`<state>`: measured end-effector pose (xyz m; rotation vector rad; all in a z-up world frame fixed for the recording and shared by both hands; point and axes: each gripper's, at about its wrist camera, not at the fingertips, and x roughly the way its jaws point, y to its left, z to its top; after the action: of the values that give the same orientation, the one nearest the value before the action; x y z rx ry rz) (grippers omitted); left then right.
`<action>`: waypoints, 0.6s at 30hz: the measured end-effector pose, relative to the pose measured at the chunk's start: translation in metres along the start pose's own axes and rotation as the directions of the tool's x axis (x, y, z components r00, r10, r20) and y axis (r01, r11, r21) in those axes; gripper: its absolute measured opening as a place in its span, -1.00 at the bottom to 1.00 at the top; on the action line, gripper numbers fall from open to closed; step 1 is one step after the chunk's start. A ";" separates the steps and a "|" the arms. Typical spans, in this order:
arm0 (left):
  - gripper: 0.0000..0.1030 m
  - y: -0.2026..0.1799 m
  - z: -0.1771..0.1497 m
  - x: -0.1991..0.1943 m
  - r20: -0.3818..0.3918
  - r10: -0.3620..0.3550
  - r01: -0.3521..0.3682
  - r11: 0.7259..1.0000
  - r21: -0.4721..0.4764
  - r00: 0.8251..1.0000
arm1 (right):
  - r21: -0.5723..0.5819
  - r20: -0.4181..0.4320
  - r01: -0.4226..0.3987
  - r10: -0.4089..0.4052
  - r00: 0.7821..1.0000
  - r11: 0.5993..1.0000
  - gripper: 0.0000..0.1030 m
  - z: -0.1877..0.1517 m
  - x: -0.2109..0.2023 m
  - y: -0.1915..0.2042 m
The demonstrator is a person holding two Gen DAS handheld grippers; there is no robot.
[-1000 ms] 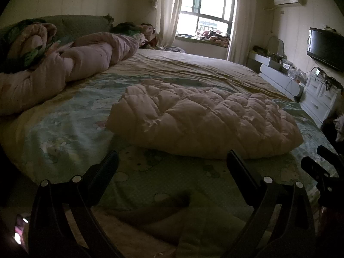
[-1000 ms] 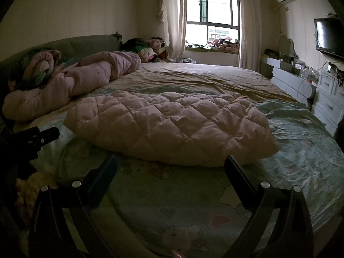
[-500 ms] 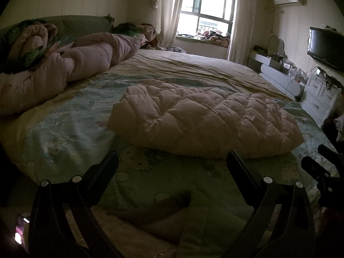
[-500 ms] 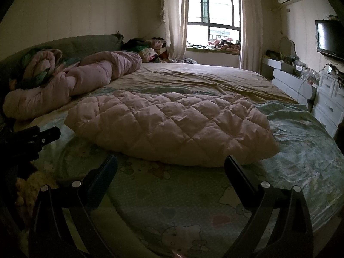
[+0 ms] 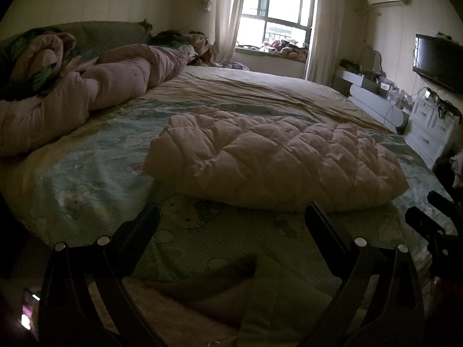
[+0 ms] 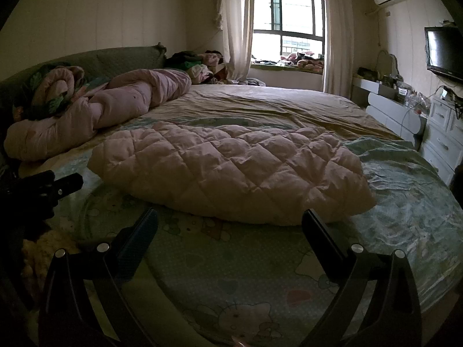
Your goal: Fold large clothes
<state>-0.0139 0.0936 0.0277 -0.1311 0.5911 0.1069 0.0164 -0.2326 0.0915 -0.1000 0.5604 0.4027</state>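
Observation:
A pale pink quilted down coat [image 5: 275, 159] lies folded in a puffy oblong on the green cartoon-print bed sheet [image 5: 95, 179]; it also shows in the right wrist view [image 6: 231, 170]. My left gripper [image 5: 231, 217] is open and empty, just short of the coat's near edge. My right gripper [image 6: 230, 221] is open and empty, also just short of the near edge. The right gripper shows at the right edge of the left wrist view [image 5: 434, 219]. The left gripper shows at the left edge of the right wrist view [image 6: 49, 185].
A rolled pink duvet [image 6: 101, 110] lies along the bed's left side by the green headboard [image 6: 115, 60]. A window [image 6: 289, 29] is at the far end. White drawers [image 6: 445, 138] and a wall TV [image 6: 445, 52] are on the right. Crumpled fabric [image 5: 220, 300] lies below my left gripper.
Both grippers have crept slightly forward toward the coat. The coat has not moved and both grippers stay open.

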 end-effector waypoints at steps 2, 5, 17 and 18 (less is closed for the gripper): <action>0.82 0.000 0.000 0.000 -0.002 -0.001 0.001 1.000 0.001 1.000 | 0.000 0.000 -0.001 0.001 1.000 1.000 0.92 0.000 0.000 0.001; 0.82 0.000 0.000 0.000 -0.001 -0.001 0.001 1.000 0.001 1.000 | 0.000 -0.001 0.000 0.000 1.000 1.000 0.92 0.000 0.000 0.001; 0.82 0.009 0.000 -0.006 0.004 -0.020 0.020 1.000 -0.018 1.000 | -0.031 0.006 0.001 0.000 1.000 1.000 0.92 0.003 -0.001 0.004; 0.82 0.010 0.000 -0.005 0.002 -0.022 0.022 1.000 -0.021 1.000 | -0.034 0.004 0.001 -0.001 1.000 0.999 0.92 0.003 0.001 0.004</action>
<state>-0.0197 0.1032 0.0295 -0.1580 0.5866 0.0922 0.0168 -0.2282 0.0940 -0.1317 0.5495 0.4113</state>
